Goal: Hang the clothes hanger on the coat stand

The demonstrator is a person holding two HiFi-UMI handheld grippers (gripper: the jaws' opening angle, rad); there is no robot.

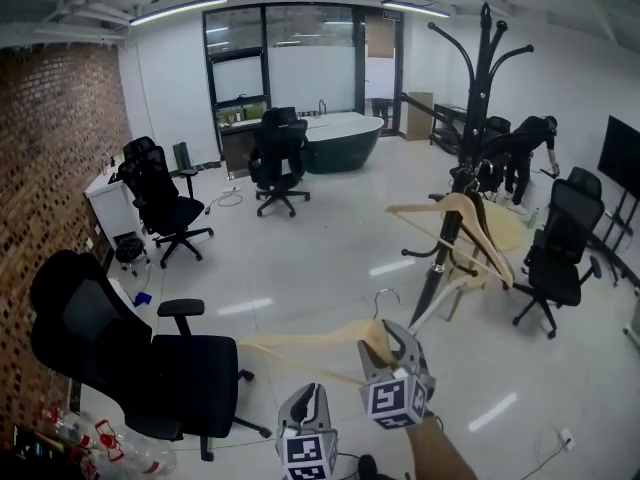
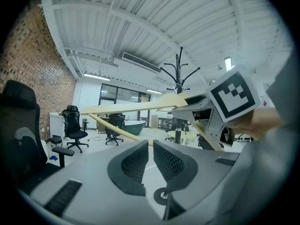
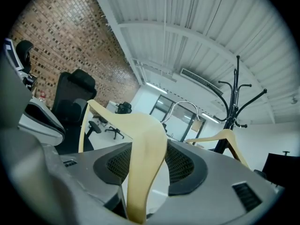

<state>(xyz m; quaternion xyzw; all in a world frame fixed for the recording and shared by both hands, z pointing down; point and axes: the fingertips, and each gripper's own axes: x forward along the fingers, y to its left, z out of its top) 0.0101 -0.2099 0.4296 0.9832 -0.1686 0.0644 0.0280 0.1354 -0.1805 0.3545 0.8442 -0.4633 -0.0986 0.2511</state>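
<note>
Currently on hand, item by item.

1. My right gripper point(image 1: 397, 346) point(image 3: 149, 158): closed on the wooden clothes hanger point(image 1: 300, 343) point(image 3: 145, 144). The pads press both faces of one shoulder, close to the neck.

2. Clothes hanger: held in the air above the white floor point(image 1: 330, 258), at the lower middle of the head view. Its long axis lies roughly level. The free arm runs from my grip out to my left and ends above the nearest black office chair point(image 1: 130, 358). The metal hook point(image 1: 385, 296) point(image 3: 183, 108) rises from the neck, up and away from me. It is well apart from the stand.

3. My left gripper point(image 1: 308, 400) point(image 2: 150, 146): low, just beside the right one on its left. Jaws a narrow slit apart, with nothing between them. It touches nothing.

4. Coat stand point(image 1: 480, 118) point(image 3: 234, 97): black, upright, on the right side of the floor beyond the held hanger, with curved arms at its top.

5. Second wooden hanger point(image 1: 470, 223) point(image 3: 225, 136): already on the stand, about halfway up the pole, tilted.

6. Person in dark clothes point(image 1: 528, 143): bent over, behind the stand near the far right wall.
</note>
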